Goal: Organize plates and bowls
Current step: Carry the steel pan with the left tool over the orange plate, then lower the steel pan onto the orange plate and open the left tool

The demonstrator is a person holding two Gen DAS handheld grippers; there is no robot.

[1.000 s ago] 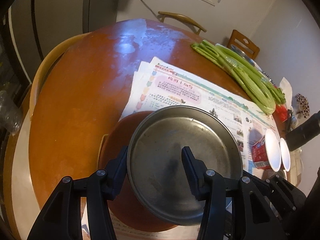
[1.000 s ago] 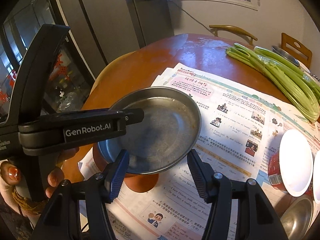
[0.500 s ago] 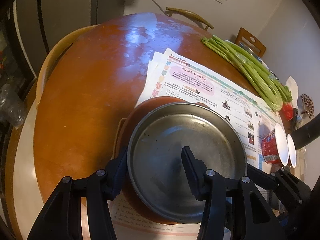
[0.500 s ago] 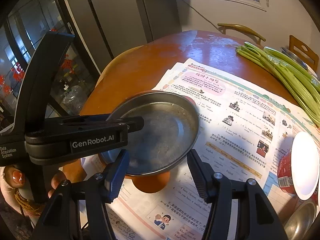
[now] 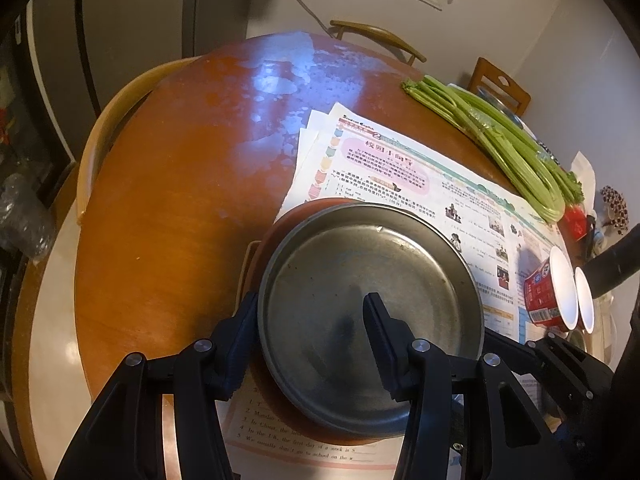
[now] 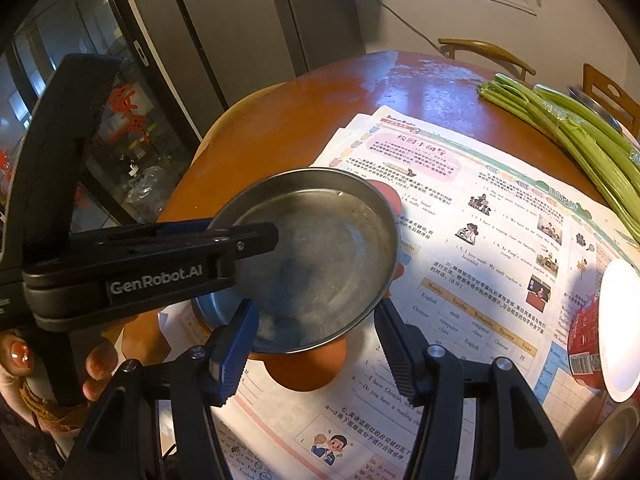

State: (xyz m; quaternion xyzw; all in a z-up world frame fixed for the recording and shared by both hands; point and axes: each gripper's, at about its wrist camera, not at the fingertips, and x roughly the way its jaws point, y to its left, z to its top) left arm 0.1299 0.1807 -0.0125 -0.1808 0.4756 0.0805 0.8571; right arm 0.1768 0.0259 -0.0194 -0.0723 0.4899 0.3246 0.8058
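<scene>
Left gripper (image 5: pixel 310 338) pinching steel plate (image 5: pixel 368 300) rim at frame centre, now hovering squarely over orange dish (image 6: pixel 308 368) vs. earlier; stacking nearly done. Right gripper (image 6: pixel 316 348) jaws spread, empty.

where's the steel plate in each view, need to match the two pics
Left wrist view: the steel plate fills the lower centre, its near rim between the left gripper fingers, over an orange dish.
Right wrist view: the steel plate sits centre-left, with the left gripper reaching in from the left onto its rim.
Shared landmark: the celery at upper right.
</scene>
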